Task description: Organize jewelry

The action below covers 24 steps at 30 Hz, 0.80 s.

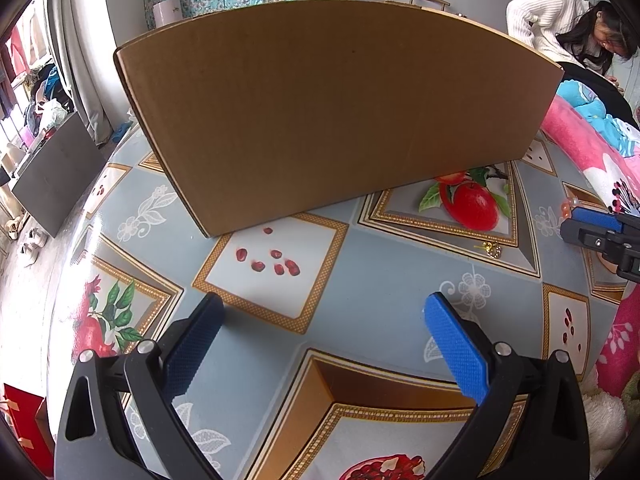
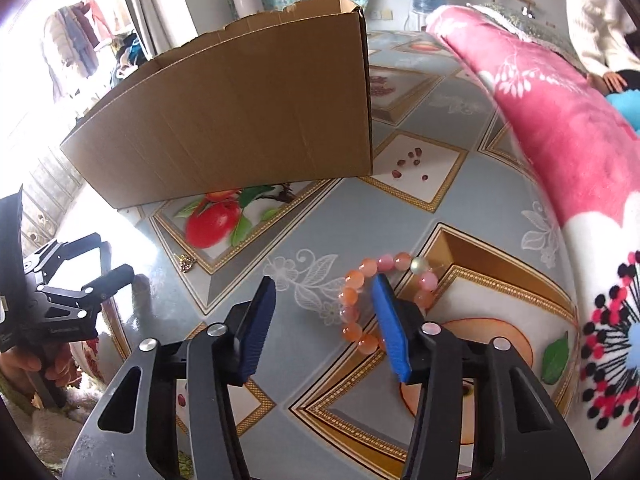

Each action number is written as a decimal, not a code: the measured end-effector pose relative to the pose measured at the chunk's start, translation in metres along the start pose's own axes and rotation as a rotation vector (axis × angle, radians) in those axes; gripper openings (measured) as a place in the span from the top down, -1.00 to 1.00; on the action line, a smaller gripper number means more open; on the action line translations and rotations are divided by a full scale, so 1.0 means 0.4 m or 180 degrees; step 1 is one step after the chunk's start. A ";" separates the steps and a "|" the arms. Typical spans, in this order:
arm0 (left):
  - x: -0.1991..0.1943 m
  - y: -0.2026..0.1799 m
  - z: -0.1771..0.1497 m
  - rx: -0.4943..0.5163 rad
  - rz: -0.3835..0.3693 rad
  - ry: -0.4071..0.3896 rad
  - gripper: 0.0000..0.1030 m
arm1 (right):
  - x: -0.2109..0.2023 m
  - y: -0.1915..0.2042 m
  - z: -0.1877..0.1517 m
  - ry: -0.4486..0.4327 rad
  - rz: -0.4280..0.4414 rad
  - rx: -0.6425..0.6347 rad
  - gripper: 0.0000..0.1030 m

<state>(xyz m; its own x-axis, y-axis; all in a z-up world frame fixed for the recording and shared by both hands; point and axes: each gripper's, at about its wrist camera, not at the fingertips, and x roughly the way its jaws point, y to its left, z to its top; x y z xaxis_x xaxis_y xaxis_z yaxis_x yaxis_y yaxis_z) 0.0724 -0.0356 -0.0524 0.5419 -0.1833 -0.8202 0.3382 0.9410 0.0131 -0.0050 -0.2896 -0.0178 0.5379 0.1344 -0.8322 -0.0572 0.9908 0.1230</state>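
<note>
**Right Gripper Astride the Bead Bracelet, Left Gripper Idle**

Seen first from the left wrist, the left gripper stands wide open with nothing between its blue pads, hovering over the patterned tablecloth. At twelve o'clock from it a cardboard box stands on the cloth, its long side running from nine to three o'clock. A small gold earring lies at about two o'clock from the gripper, well apart from it, just below the printed red fruit. At three o'clock, by the frame edge, the right gripper reaches in, with a few orange beads of the bead bracelet showing just beyond its blue pad.

From the right wrist, the right gripper is partly open. Its right finger sits inside the bracelet's loop, so the loop's left side lies between the pads; whether that pad touches the beads I cannot tell, and the left pad is clear of them. The loop lies flat on the cloth, its long axis running from about seven to one o'clock. The earring lies at ten o'clock, near the left gripper, held by a hand. The box stands at eleven o'clock; a pink blanket covers the cloth's edge from one to four o'clock.
</note>
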 end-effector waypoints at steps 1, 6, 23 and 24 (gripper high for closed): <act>0.000 0.000 0.000 0.0005 -0.0004 0.0005 -0.92 | 0.000 0.000 0.000 0.0005 -0.0023 -0.0009 0.23; 0.000 0.003 -0.001 0.0019 -0.0015 -0.0005 -0.92 | 0.006 -0.002 0.009 0.0076 -0.0100 -0.0047 0.41; 0.000 0.005 -0.007 0.0015 -0.0014 -0.0039 -0.92 | 0.029 0.044 0.019 0.0148 0.0017 -0.0111 0.84; -0.001 0.004 -0.009 0.0015 -0.0013 -0.0048 -0.92 | 0.029 0.046 0.018 0.0140 0.0010 -0.0115 0.84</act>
<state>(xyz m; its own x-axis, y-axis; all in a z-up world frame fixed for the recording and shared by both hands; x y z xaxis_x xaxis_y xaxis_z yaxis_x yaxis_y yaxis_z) 0.0698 -0.0332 -0.0540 0.5520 -0.1915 -0.8115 0.3440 0.9389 0.0124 0.0063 -0.2700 -0.0211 0.5003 0.1373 -0.8549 -0.0896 0.9903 0.1066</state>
